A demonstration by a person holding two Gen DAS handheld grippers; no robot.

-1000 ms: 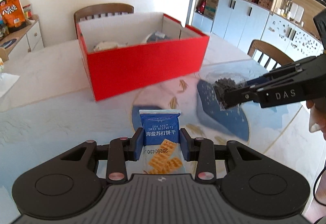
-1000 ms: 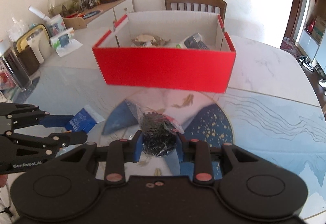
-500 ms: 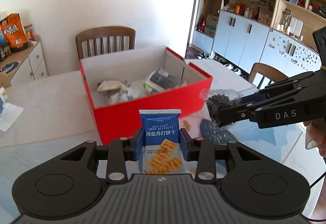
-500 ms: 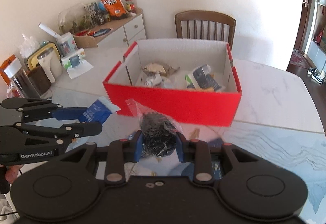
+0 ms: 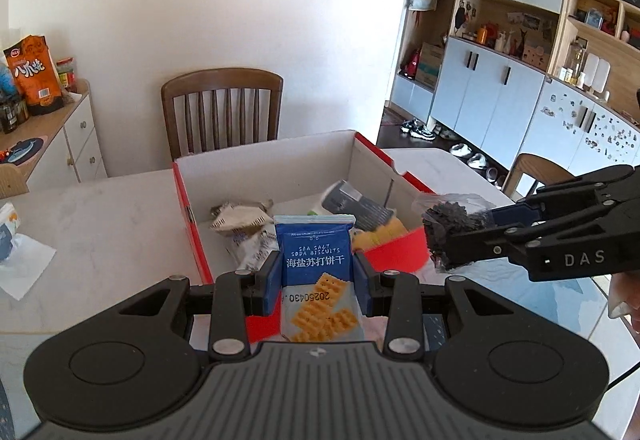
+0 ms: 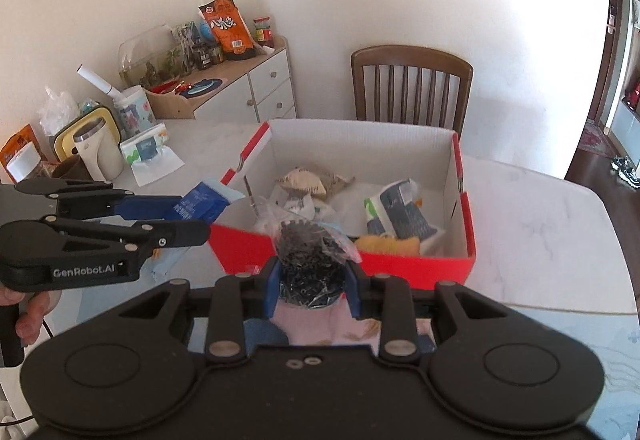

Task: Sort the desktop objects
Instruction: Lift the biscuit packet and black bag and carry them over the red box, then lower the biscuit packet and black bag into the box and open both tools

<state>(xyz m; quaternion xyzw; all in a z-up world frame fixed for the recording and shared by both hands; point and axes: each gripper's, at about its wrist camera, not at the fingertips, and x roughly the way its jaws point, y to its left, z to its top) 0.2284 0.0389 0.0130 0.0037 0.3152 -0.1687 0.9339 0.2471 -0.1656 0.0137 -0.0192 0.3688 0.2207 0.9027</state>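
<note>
Gripping a blue packet of soda biscuits (image 5: 315, 264), the left gripper (image 5: 316, 276) is pinching it by its two side edges, jaws narrow, with the packet standing upright above the near wall of the red box (image 5: 192, 224). Beside it, the right gripper (image 6: 311, 282) is clamping a clear bag of small dark bits (image 6: 310, 260) around its middle, also hanging at the box's near edge. Both loads are looking light; the biscuits inside are likely brittle, so squeezing the packet by its sealed edges is safer than pressing its face, while the soft, slippery plastic bag is likely bulging and could be slipping unless held around its bulk. Lying inside the box are a crumpled tan wrapper (image 6: 308, 182), a grey-and-white packet (image 6: 400, 212) and something yellow (image 6: 388, 242), leaving open floor toward the back. Standing in the way is mainly the near wall, and the two grippers are crowding each other. Behind the table (image 6: 540, 216) a wooden chair (image 6: 412, 88) is standing, well clear.
</note>
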